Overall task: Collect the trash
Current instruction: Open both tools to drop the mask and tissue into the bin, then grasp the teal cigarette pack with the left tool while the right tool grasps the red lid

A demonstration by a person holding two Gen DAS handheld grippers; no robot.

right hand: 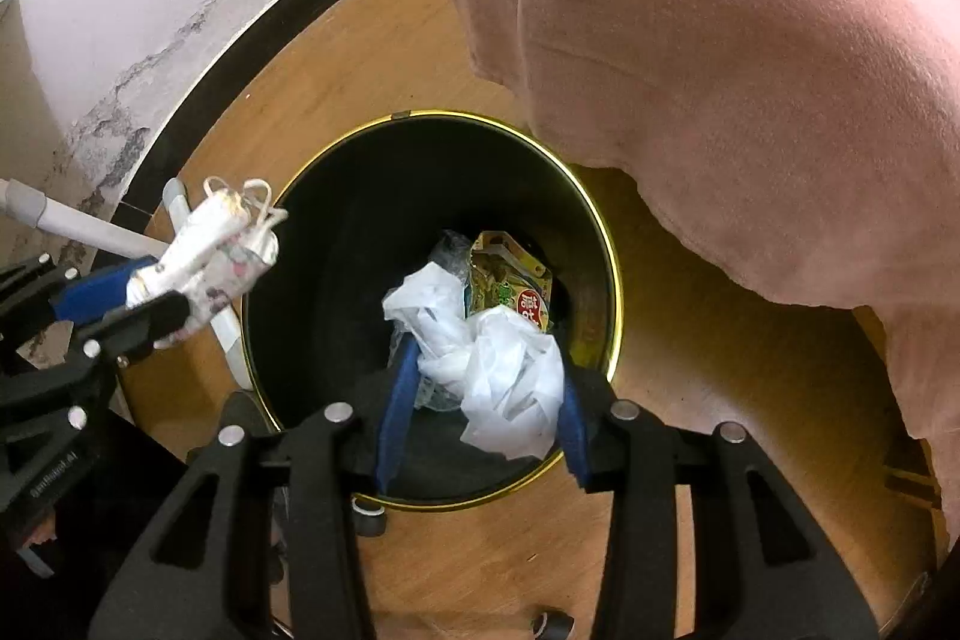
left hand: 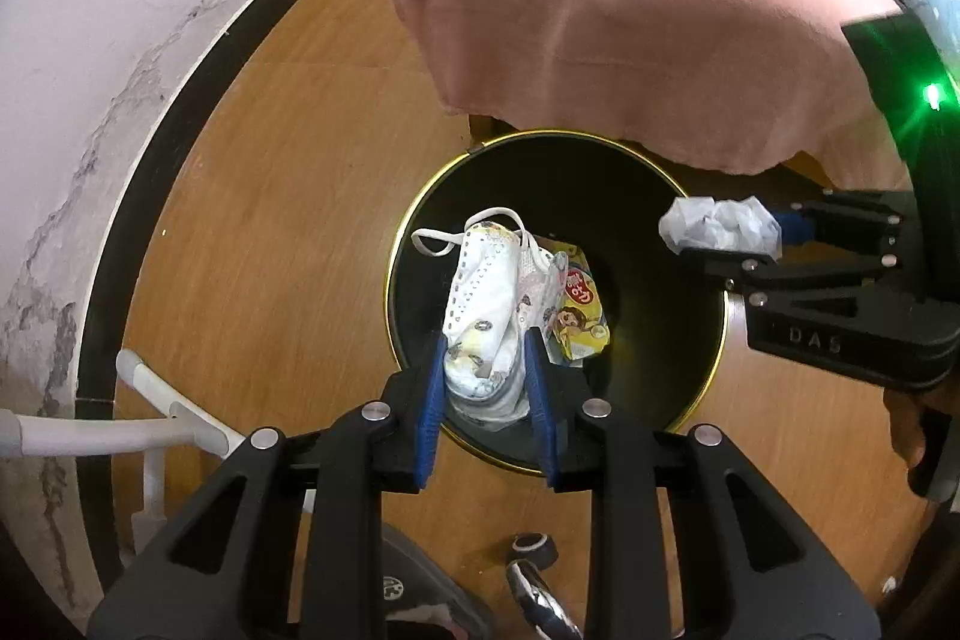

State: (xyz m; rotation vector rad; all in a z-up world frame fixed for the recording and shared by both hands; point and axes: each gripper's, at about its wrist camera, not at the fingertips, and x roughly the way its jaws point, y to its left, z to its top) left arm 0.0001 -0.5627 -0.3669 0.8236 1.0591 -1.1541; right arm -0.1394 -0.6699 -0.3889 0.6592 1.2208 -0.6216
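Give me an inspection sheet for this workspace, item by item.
Surface: wood-look floor, black baseboard along a stained white wall.
Job's things: black bin with gold rim, a yellow wrapper inside; face masks; crumpled white tissue.
Clutter: white tube frame beside the bin; small caster wheel.
Grippers: left claw shut on the masks over the bin; right claw shut on the tissue over the bin.
Cables: nothing seen.
Surroundings: pink blanket hanging over the bin's far side.
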